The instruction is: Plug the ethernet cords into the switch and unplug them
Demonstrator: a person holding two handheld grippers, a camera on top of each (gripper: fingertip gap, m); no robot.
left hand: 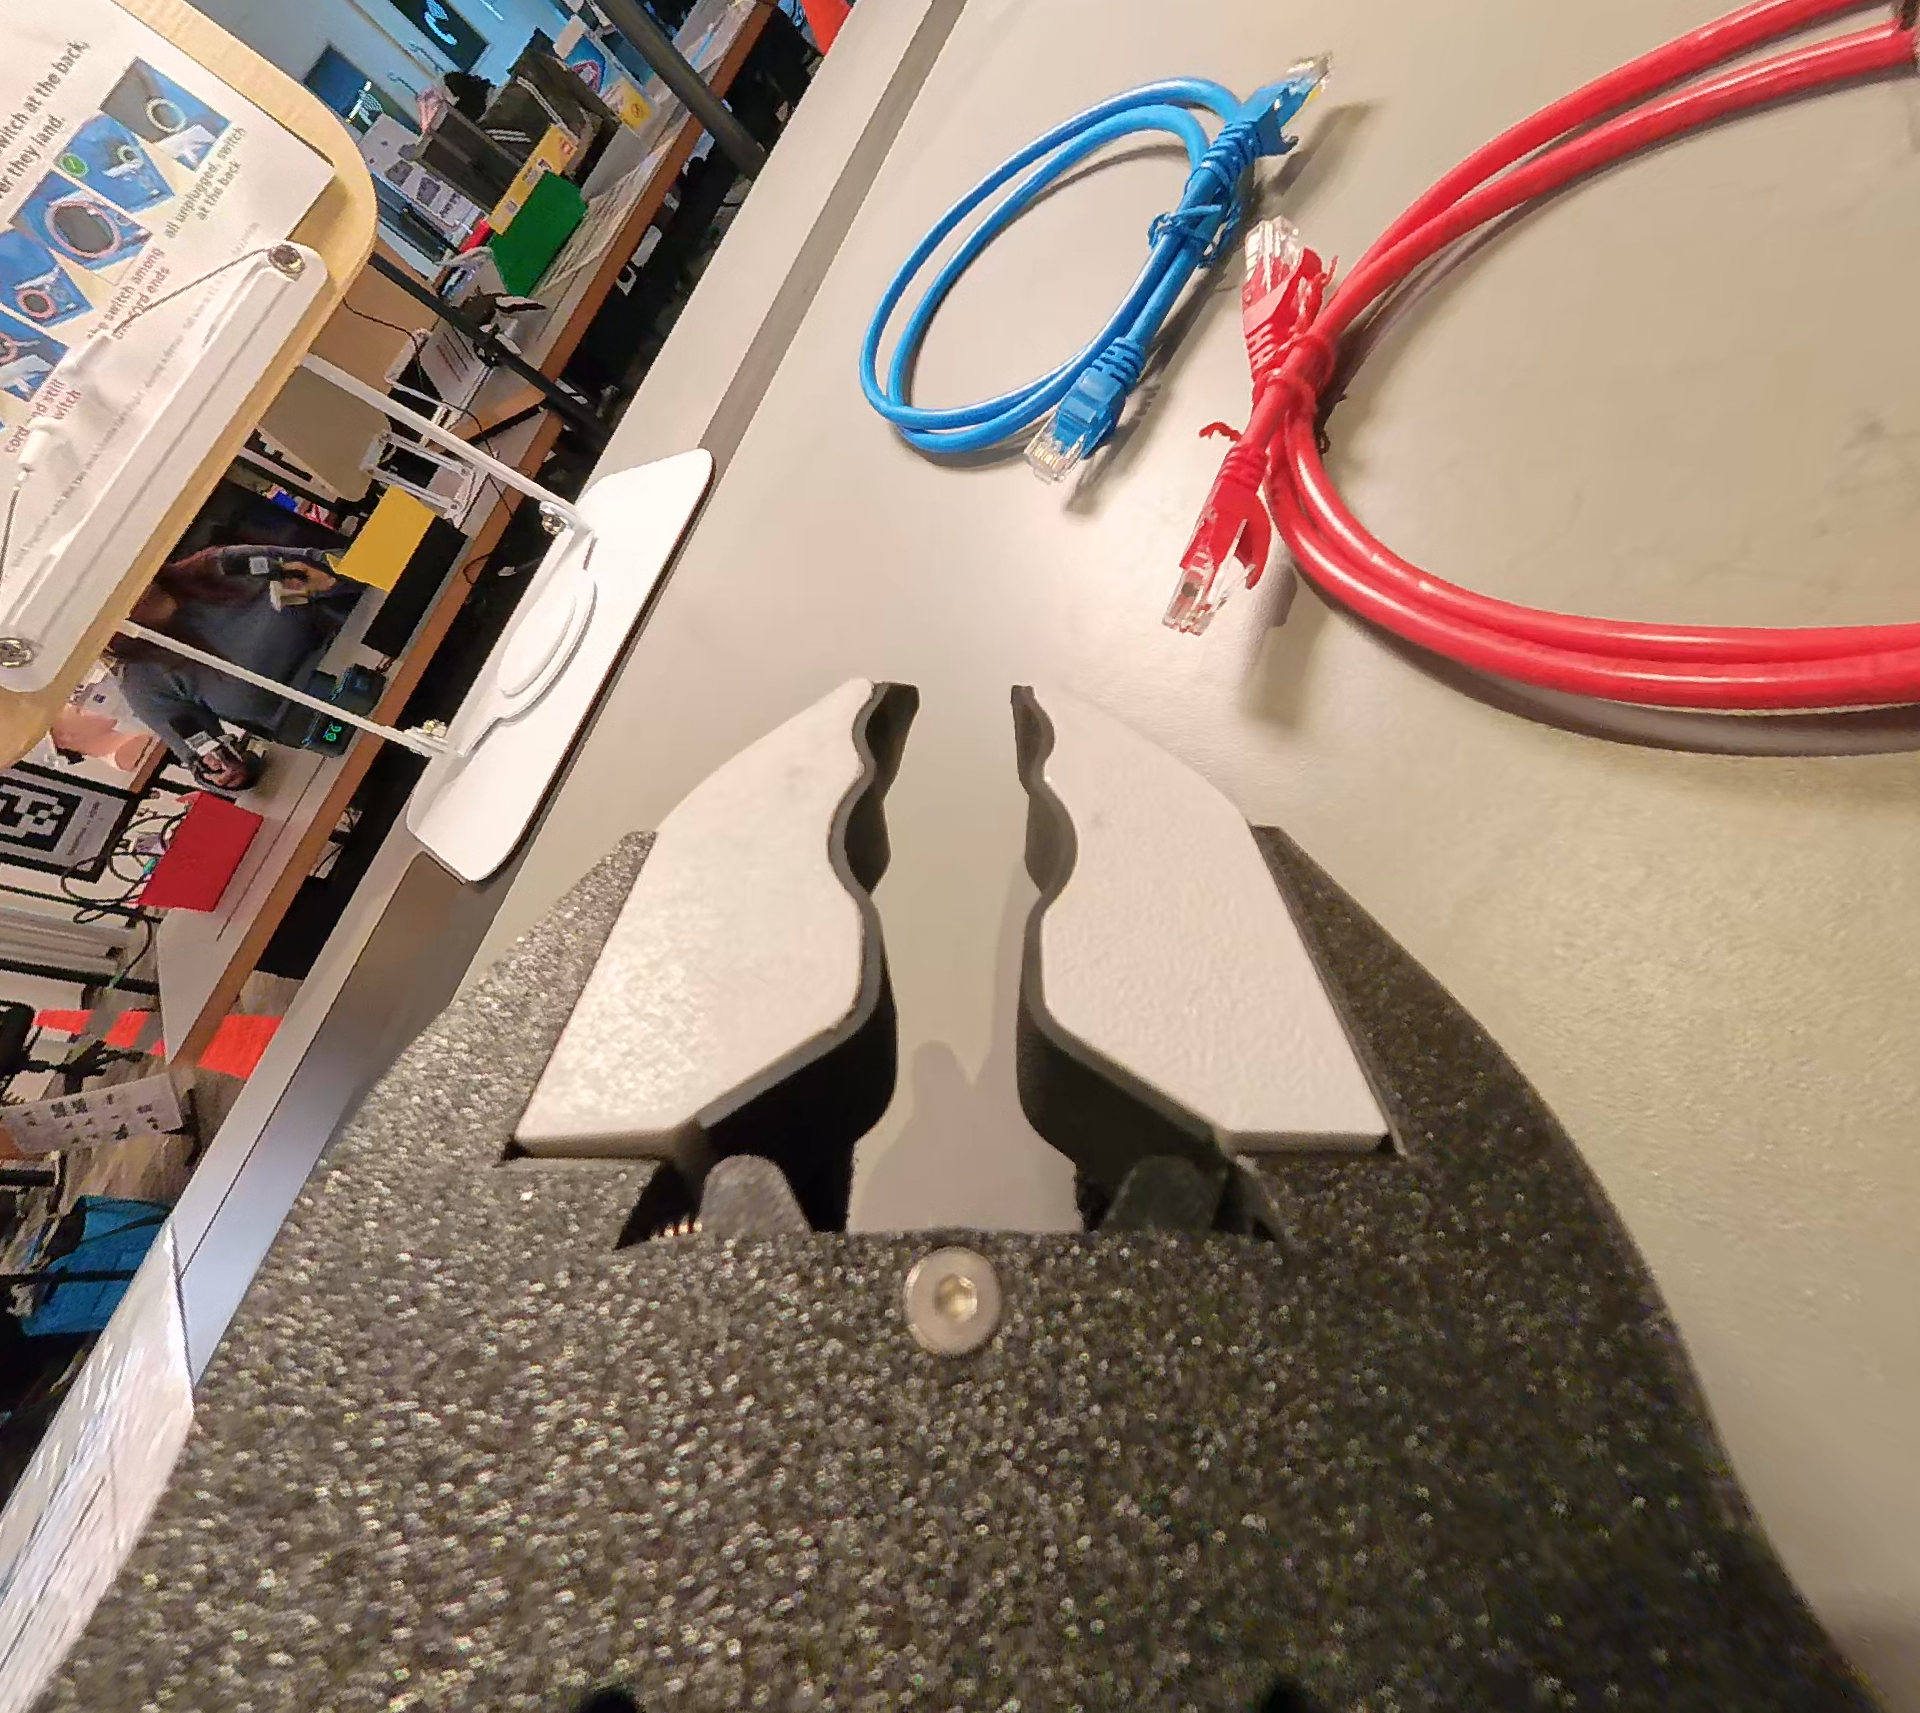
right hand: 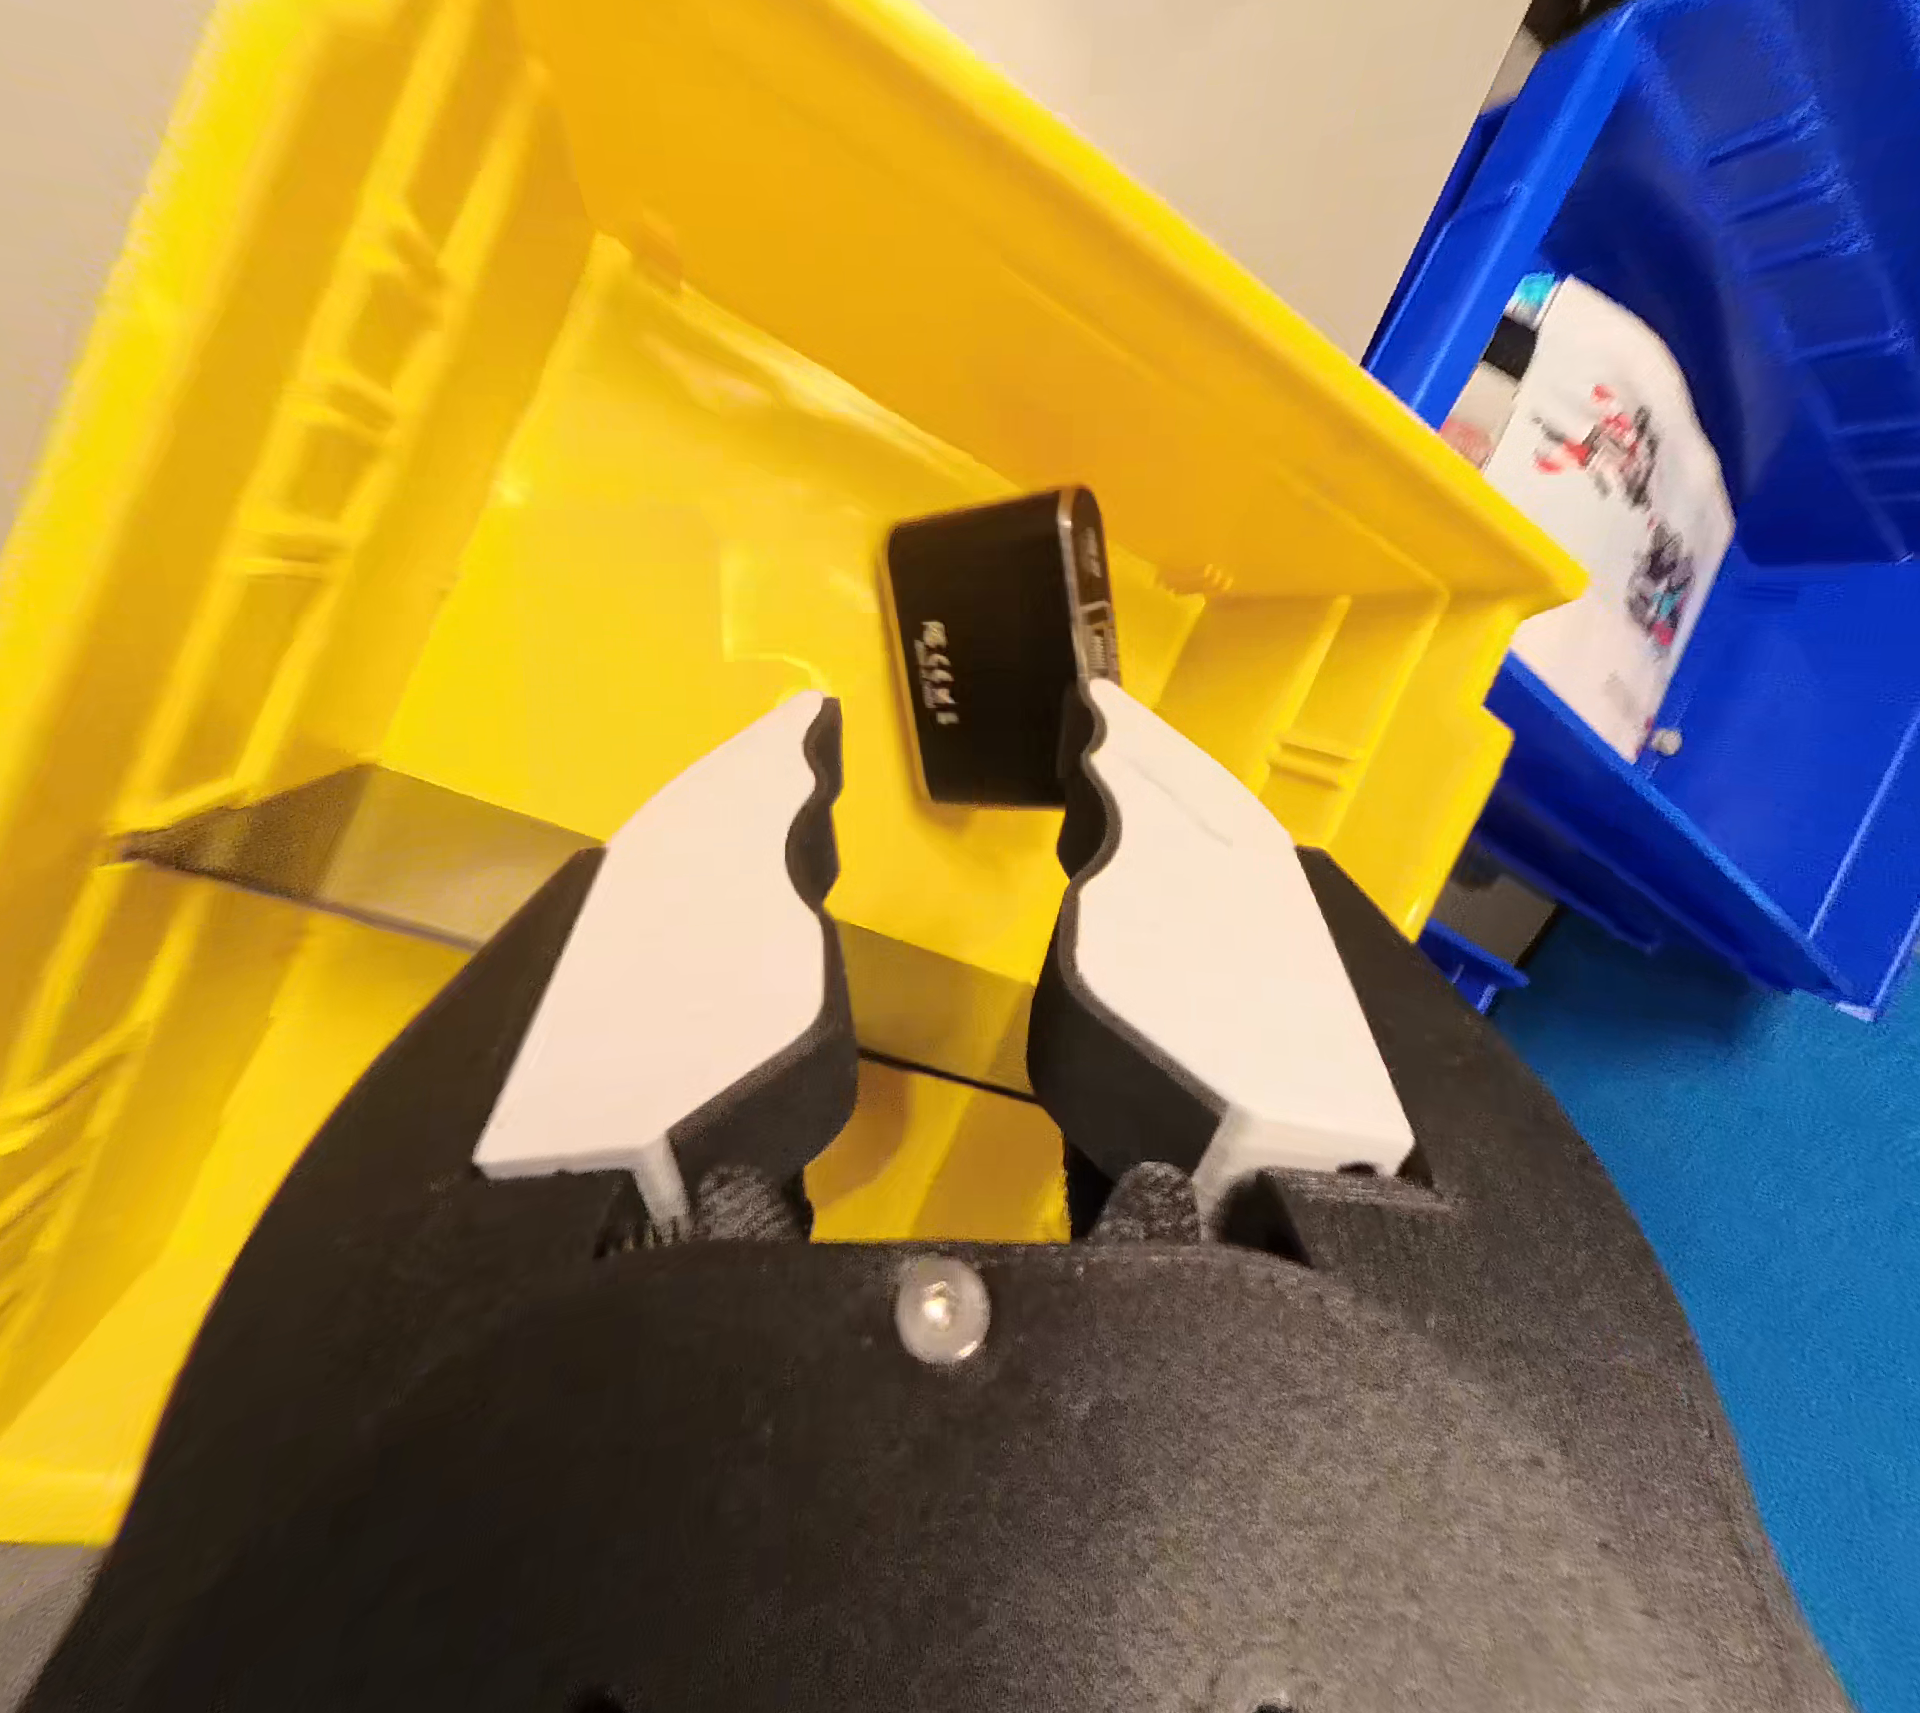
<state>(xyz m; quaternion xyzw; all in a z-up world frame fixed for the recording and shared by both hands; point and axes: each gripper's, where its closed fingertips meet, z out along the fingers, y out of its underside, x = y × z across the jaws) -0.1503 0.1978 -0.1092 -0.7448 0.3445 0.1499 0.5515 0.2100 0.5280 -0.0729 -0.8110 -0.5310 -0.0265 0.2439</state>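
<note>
Yellow bin, grey table, red cord, blue cord, black switch.
Lay coiled and apart, both cords; sat inside bin, switch, between parted right gripper tips; hovered slightly spread, empty, left gripper.

Both views were evenly and brightly lit from overhead. In the left wrist view, soft short shadows were cast on the grey table beneath the red cord and the blue cord, all sharply rendered; straight edges were bowed by the wide lens towards the corners. In the right wrist view, motion blur was smeared across the yellow bin and the blue bin, and glare was caught on the yellow floor.
</note>
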